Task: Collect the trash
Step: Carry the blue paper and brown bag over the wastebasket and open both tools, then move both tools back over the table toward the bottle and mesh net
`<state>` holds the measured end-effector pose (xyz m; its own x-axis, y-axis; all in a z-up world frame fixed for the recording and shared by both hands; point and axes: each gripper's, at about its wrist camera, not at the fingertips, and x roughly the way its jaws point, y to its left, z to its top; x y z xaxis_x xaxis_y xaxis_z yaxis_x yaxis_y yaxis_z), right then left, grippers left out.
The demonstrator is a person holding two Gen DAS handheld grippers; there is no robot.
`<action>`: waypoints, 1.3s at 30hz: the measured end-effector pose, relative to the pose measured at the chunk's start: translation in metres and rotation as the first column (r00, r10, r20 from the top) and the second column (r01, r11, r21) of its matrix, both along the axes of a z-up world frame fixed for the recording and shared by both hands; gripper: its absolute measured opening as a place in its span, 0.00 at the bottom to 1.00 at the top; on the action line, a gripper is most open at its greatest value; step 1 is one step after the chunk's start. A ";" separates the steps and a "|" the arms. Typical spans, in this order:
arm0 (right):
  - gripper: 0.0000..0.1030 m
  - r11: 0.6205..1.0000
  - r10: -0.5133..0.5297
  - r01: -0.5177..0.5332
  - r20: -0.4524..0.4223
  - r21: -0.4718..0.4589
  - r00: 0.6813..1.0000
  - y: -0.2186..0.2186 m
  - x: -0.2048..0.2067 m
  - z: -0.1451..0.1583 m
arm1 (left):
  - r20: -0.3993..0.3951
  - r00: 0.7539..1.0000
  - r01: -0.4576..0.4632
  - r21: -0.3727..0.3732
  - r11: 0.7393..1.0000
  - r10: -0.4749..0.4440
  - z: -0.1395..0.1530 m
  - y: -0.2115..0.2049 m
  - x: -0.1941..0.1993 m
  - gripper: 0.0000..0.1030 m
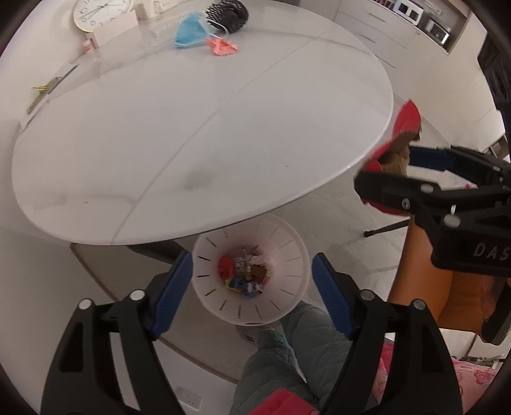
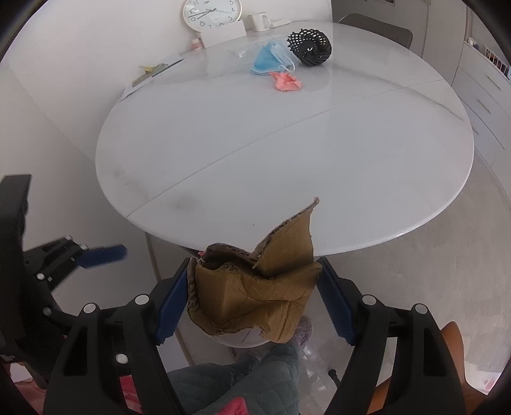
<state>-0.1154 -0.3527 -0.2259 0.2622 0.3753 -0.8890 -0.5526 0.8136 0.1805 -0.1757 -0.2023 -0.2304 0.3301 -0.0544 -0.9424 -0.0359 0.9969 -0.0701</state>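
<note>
My right gripper (image 2: 255, 297) is shut on a crumpled piece of brown cardboard (image 2: 255, 287) with a red outer face (image 1: 405, 124), held beyond the near edge of the round white table (image 2: 287, 143). My left gripper (image 1: 252, 287) is open and empty, directly above a white trash bin (image 1: 287, 242) on the floor with several wrappers inside. On the far side of the table lie a blue face mask (image 2: 268, 59), a pink crumpled paper (image 2: 286, 81) and a black foam net (image 2: 309, 48). The right gripper also shows in the left wrist view (image 1: 399, 172), to the right of the bin.
A wall clock (image 2: 212, 14), a white mug (image 2: 260, 20), a white card and some papers with a clip (image 2: 150, 71) sit at the table's back edge. An orange chair (image 1: 447, 287) stands at the right. My legs in quilted trousers (image 1: 287, 357) are below the grippers.
</note>
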 end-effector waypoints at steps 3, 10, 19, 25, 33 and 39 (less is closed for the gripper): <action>0.74 1.000 0.020 -0.020 -0.006 -0.008 1.000 0.001 -0.008 -0.004 | 0.011 1.000 -0.025 0.022 0.999 0.025 0.011 0.010 -0.009 0.79; 0.76 0.997 0.071 -0.072 -0.043 -0.020 0.997 0.015 -0.036 -0.022 | 0.015 0.994 -0.109 0.053 0.993 0.108 0.015 0.039 -0.037 0.83; 0.92 0.997 0.067 -0.067 -0.015 -0.042 0.998 0.027 -0.044 -0.012 | 0.018 0.979 -0.206 0.037 0.978 0.205 0.019 0.062 -0.061 0.83; 0.94 0.999 0.031 -0.031 0.012 -0.038 0.999 0.022 -0.043 0.003 | 0.058 0.972 -0.229 0.038 0.973 0.227 0.034 0.065 -0.065 0.85; 0.98 0.999 -0.005 0.008 0.074 -0.038 0.997 0.016 -0.045 0.025 | 0.096 0.968 -0.235 0.038 0.971 0.230 0.049 0.064 -0.062 0.89; 0.98 0.998 -0.022 0.027 0.075 -0.055 0.997 0.015 -0.038 0.028 | 0.112 0.967 -0.232 0.033 0.972 0.227 0.057 0.062 -0.056 0.92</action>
<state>-0.1530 -0.3375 -0.1976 0.3372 0.3182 -0.8860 -0.5426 0.8348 0.0933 -0.2315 -0.1399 -0.1730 0.4274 0.0766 -0.9008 -0.2589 0.9651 -0.0408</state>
